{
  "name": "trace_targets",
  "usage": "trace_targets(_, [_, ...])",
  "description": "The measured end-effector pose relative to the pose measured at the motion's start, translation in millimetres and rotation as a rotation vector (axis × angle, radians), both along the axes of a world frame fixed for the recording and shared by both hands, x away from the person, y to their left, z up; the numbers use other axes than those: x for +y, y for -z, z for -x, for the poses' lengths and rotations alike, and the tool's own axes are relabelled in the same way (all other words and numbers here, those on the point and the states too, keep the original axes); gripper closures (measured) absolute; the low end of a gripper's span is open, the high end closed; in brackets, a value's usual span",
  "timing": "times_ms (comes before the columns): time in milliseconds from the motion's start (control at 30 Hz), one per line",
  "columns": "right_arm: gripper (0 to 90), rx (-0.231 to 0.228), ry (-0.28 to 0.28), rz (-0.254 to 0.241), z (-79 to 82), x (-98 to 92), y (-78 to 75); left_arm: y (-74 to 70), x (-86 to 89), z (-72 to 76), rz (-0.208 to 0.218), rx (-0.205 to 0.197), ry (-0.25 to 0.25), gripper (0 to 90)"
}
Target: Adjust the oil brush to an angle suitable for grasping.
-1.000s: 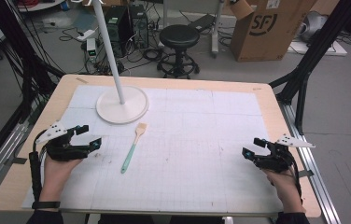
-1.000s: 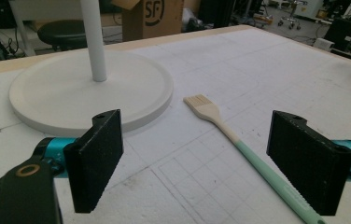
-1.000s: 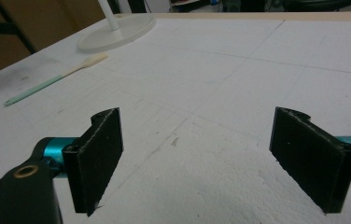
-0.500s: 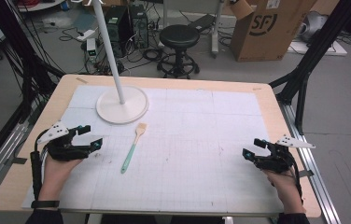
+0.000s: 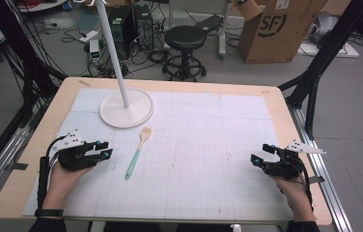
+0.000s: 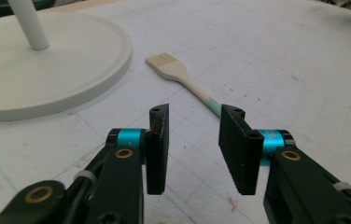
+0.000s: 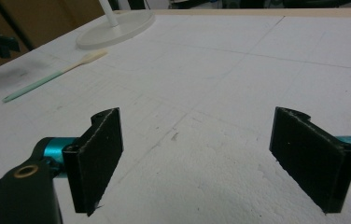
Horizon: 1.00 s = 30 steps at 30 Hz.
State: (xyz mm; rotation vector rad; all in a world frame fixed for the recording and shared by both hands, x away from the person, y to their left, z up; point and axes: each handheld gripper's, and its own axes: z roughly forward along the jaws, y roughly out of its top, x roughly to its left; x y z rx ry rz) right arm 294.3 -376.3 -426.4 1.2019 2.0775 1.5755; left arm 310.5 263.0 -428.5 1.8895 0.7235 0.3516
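Lying flat on the white gridded mat (image 5: pixel 208 145), a pastry brush (image 5: pixel 138 152) with a cream head and mint-green handle points its bristles toward the round white lamp base (image 5: pixel 125 110) just beyond it. Just beside its handle, the left gripper (image 5: pixel 103 151) rests with jaws apart and nothing between them. Well apart, at the wooden table's (image 5: pixel 286 104) right edge, the right gripper (image 5: pixel 260 157) rests with jaws spread wide, empty.

Big bare stretch of surface (image 5: pixel 208 145) in middle and right: lots of room. Round white lamp base (image 5: pixel 126 109) with tall pole stands at back left, blocks way there. Brush (image 5: pixel 138 152) lies flat just right of left gripper (image 5: pixel 106 152). Right gripper (image 5: pixel 259 157) well apart, jaws wide, nothing near.
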Motion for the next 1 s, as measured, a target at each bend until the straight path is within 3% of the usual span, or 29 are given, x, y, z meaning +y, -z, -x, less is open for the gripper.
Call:
trace_targets(333, [16.9, 0.001, -0.003, 0.011, -1.5, 1.0, 1.2, 9.8, -12.4, 0.2, -0.025, 0.049, 0.09, 85.4])
trace_targets(667, [16.9, -0.003, -0.001, 0.006, -2.6, 0.9, 1.3, 18.2, -27.1, 1.2, -0.057, 0.09, 0.142, 89.7])
trace_targets(933, [16.9, -0.001, 0.001, 0.003, -2.7, 0.8, 1.0, 21.4, -42.6, 0.5, -0.182, 0.118, 0.172, 89.7])
trace_targets(1000, [16.9, 0.0, 0.001, 0.002, -2.6, 0.7, 0.8, 20.9, -44.8, 0.3, -0.174, 0.121, 0.18, 89.7])
